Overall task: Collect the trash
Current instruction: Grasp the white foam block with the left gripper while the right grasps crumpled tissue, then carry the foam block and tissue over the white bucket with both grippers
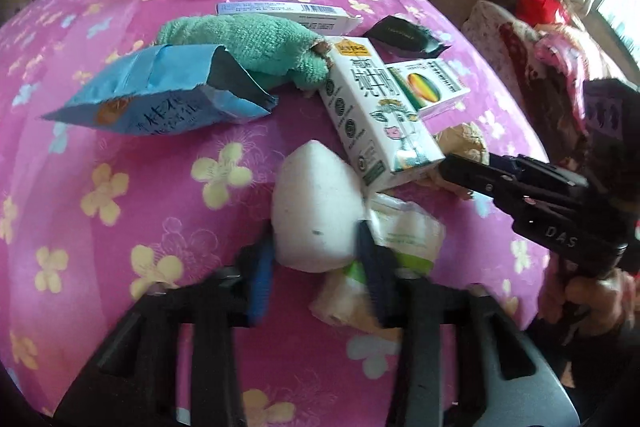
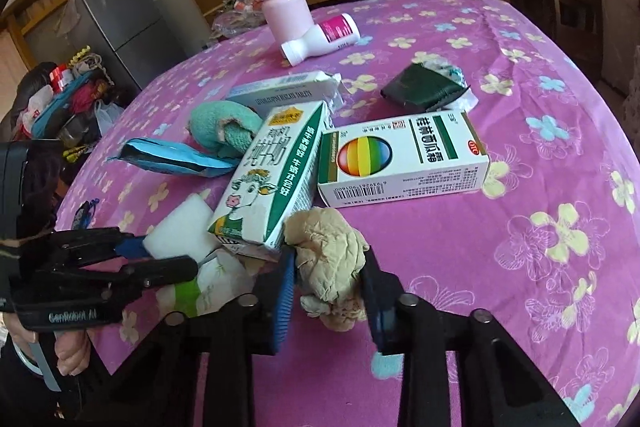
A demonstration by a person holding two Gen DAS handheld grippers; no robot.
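The left gripper (image 1: 316, 247) is clamped on a white foam block (image 1: 316, 211), both pads pressing its sides. The right gripper (image 2: 330, 283) pinches a crumpled beige paper wad (image 2: 332, 259). Both pieces lie at the near end of the milk carton (image 2: 268, 183). Beyond the carton sit a rainbow-printed medicine box (image 2: 404, 155), a green towel (image 1: 248, 39) and a blue snack bag (image 1: 160, 95).

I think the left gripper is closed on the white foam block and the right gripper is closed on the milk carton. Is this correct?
Not quite. The right gripper is closed on the crumpled beige paper, not the milk carton; the right wrist view shows this. The left gripper is indeed closed on the white foam block.
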